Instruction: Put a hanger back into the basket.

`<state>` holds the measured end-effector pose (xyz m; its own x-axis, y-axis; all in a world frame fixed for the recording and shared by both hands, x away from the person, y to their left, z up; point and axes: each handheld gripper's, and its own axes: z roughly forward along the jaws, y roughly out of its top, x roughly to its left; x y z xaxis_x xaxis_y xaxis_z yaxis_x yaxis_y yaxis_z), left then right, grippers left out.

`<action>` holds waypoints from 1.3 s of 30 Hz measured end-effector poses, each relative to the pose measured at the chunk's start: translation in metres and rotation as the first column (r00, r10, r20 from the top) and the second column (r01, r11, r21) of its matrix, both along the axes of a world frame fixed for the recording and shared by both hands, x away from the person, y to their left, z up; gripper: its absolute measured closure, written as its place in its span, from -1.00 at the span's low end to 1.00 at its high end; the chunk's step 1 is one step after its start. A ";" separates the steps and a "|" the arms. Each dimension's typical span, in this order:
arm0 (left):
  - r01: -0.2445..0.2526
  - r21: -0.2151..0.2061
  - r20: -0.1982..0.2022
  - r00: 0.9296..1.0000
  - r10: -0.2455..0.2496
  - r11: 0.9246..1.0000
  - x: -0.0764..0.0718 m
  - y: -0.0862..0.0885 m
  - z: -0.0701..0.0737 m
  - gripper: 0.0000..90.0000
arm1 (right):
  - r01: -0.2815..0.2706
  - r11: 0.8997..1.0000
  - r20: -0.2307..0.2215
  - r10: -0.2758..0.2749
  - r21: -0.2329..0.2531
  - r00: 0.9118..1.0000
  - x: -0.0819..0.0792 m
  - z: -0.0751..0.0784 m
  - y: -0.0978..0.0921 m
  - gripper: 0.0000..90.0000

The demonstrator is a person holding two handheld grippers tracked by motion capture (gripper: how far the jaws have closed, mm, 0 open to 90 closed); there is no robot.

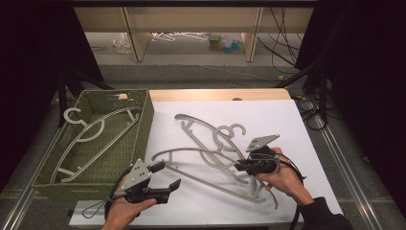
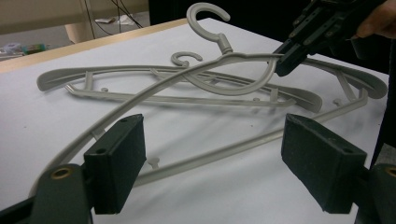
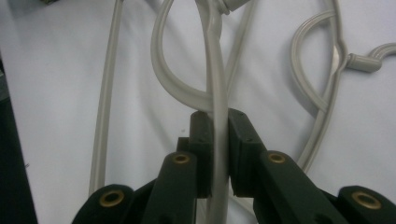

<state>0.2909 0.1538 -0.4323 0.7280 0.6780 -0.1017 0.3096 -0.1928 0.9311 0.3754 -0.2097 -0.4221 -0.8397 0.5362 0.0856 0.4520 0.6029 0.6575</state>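
While pinched, hanger (image 2: 187, 79) hook (image 2: 205, 18) up, lengthwise.

Three grey hangers (image 1: 210, 153) on the table, perhaps two in one basket (image 1: 139, 129).

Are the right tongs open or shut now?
Shut. In the right gripper view the right tongs have both black jaws pressed against the arm of a grey plastic hanger, with no gap beside it.

White table (image 1: 287, 120): grey hangers (image 1: 201, 155), green basket (image 1: 143, 120)
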 end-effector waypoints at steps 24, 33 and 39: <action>0.093 0.063 -0.025 0.995 -0.091 0.994 0.032 -0.036 0.005 -0.53 | -0.106 0.994 0.028 0.106 0.003 0.994 -0.029 0.000 -0.005 0.83; 0.178 0.116 -0.046 0.984 -0.174 0.977 0.043 -0.059 0.002 -0.34 | -0.161 0.987 0.044 0.162 -0.005 0.986 -0.036 0.002 0.002 0.82; 0.232 0.154 -0.062 0.972 -0.225 0.960 0.047 -0.067 0.003 -0.31 | -0.175 0.984 0.046 0.176 -0.009 0.983 -0.037 0.001 0.003 0.83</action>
<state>0.3382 0.0869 -0.4291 0.8625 0.5044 -0.0409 0.2797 -0.4078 0.8692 0.3388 -0.2069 -0.4214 -0.9239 0.3804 0.0426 0.3081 0.6732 0.6722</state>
